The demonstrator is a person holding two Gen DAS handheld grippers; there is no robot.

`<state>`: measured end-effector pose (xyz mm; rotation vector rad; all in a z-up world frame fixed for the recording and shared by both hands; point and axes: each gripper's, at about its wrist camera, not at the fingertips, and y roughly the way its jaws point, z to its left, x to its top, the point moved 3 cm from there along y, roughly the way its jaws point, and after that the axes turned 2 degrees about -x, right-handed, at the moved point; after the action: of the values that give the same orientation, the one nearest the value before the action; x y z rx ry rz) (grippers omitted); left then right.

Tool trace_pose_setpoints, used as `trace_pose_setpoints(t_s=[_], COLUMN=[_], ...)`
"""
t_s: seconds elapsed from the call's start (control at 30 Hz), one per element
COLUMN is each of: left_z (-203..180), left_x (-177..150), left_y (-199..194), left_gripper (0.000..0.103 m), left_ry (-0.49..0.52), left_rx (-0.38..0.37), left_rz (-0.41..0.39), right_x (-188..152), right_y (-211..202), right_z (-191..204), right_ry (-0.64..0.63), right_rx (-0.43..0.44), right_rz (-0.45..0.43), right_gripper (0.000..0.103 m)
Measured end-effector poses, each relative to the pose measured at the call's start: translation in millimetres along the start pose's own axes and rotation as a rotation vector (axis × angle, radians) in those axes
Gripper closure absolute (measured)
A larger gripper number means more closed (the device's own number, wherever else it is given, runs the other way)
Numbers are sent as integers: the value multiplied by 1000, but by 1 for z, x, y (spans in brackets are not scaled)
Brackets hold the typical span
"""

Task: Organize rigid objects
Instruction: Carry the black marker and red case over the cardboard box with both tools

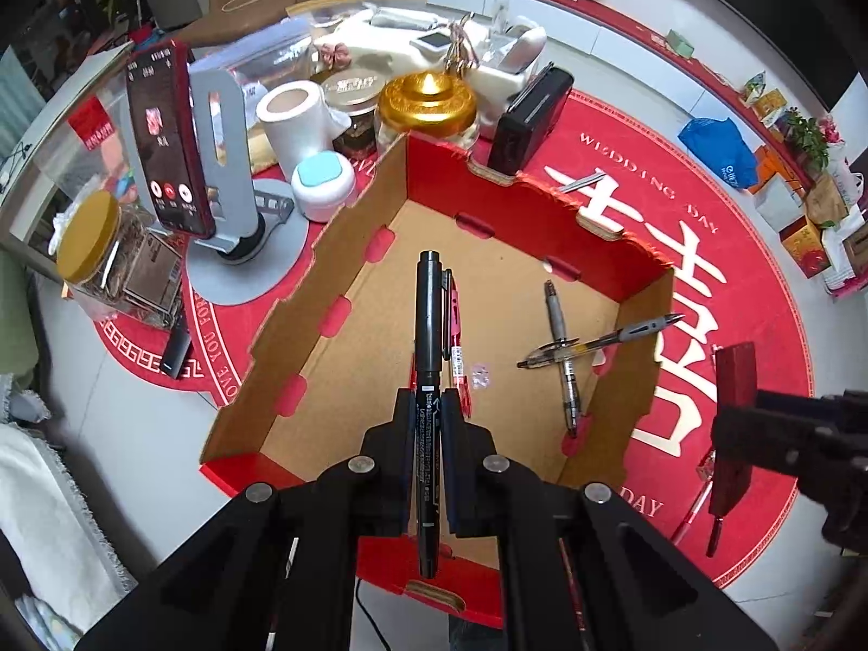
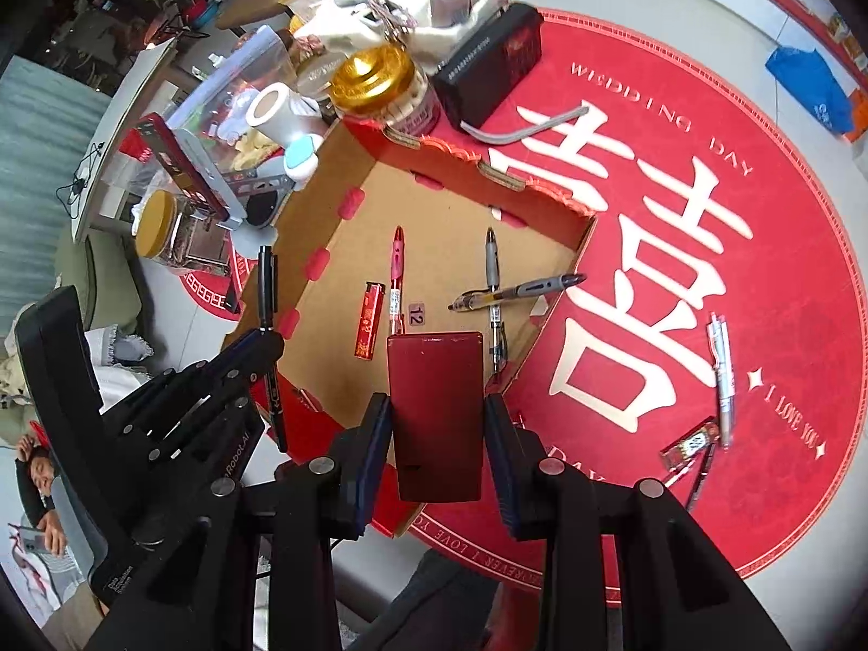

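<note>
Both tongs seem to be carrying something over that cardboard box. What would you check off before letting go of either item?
1. Left tongs grip the black marker firmly: ok.
2. Right tongs hold the dark red case: ok; whether both pads touch it, cannot tell.
3. Marker is above the cardboard box floor: ok.
4. Case is fully above the box: cannot tell, it hangs near the front wall.
5. Bare floor is free for landing: ok, though the crossed pens, pink pen and red lighter lie close.
</note>
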<state>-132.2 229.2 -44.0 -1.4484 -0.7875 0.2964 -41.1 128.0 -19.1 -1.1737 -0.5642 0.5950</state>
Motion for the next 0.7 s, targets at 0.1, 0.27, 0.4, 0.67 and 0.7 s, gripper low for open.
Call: trace_pose_setpoints(t_s=[0.1,0.27,0.4,0.67,0.7], left_z=[1,3,6,10,11], left_x=[-2,-4,-2,8,9], left_y=[11,34,47,68,71], left_gripper=[94,94,94,94,94], left_ry=[-1,-9,-13,-23,-26], left_rx=[3,10,14,17,19], left_rz=[-6,-8,-15,-19,-18], right_x=[1,5,11,27,29], right_y=[14,39,56,76,78], right_z=[-3,-2,0,4,4], right_ry=[5,-18,-25,-40,-41], right_rx=[9,7,-1,-25,-30], right_rz=[9,12,33,51,56], right_gripper=[67,67,67,67,67])
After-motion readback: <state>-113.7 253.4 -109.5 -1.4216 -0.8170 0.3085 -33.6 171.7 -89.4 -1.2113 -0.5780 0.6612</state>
